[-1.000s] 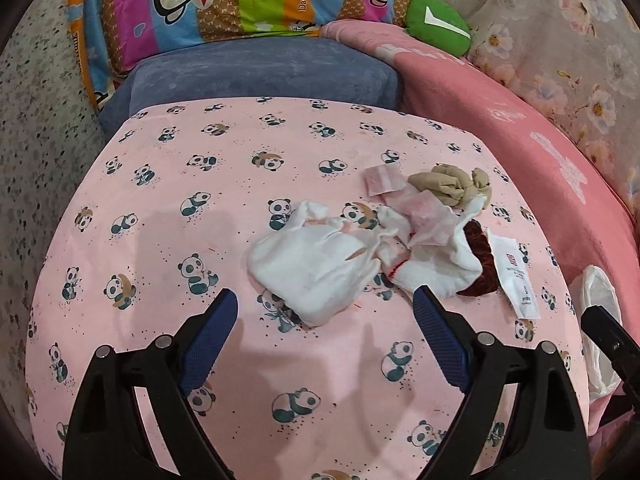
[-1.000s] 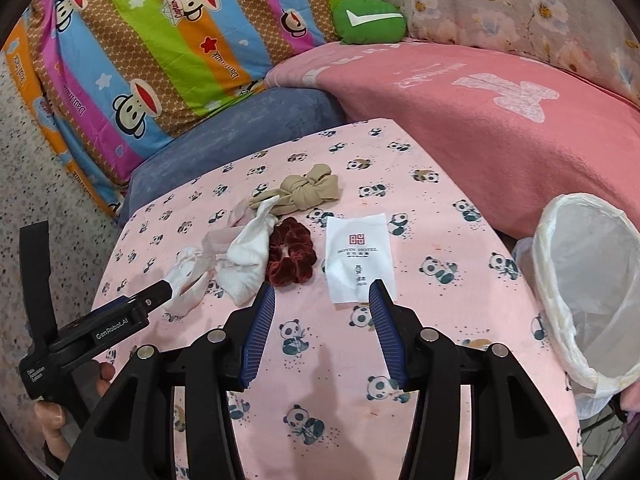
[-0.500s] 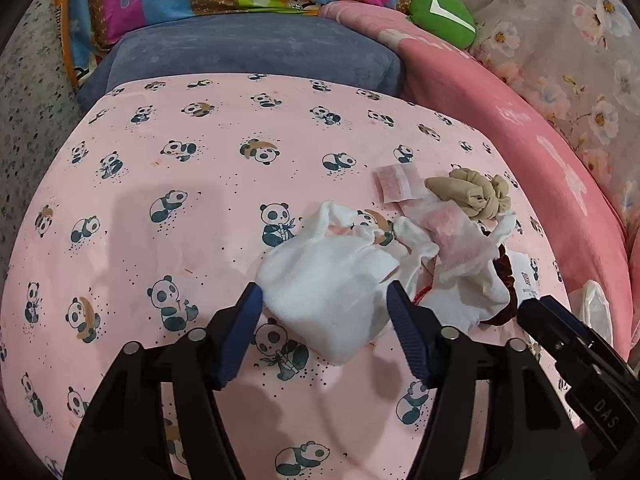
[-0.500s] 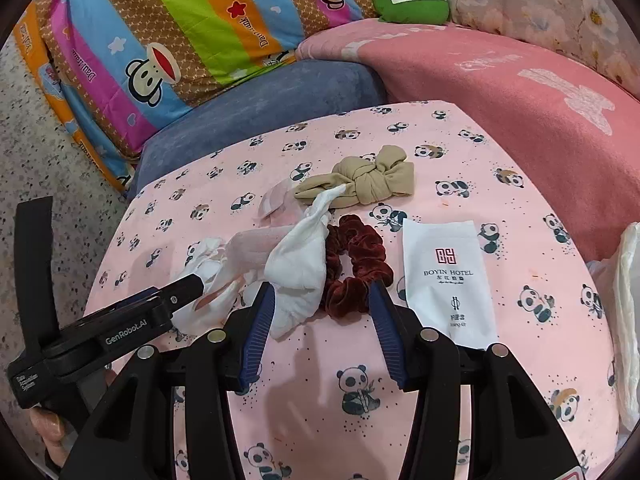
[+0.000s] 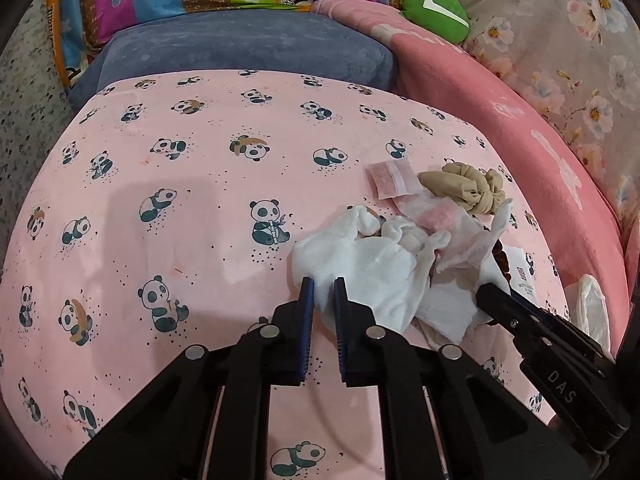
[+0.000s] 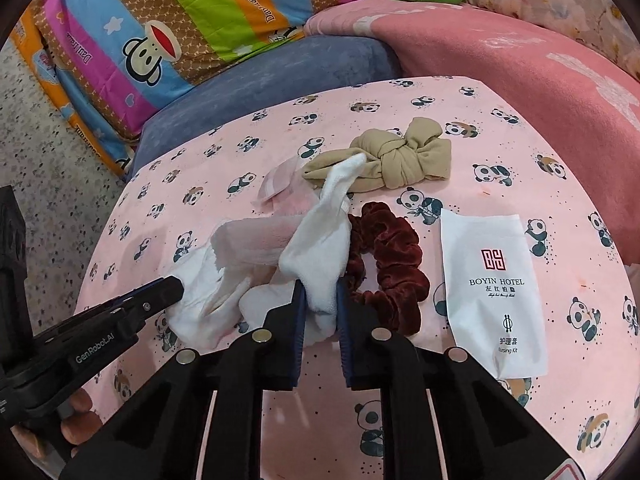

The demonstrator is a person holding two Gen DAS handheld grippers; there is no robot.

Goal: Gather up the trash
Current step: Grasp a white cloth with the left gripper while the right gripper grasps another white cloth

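Fingers point(image 5: 307, 300) of both grippers pinch the white cloth point(image 5: 360, 264).

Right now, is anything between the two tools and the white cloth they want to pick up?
No. The left tool and the right tool are each shut on the white cloth, with nothing visible in between.

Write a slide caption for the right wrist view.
Right gripper shut on white cloth beside maroon scrunchie on panda-print cover.
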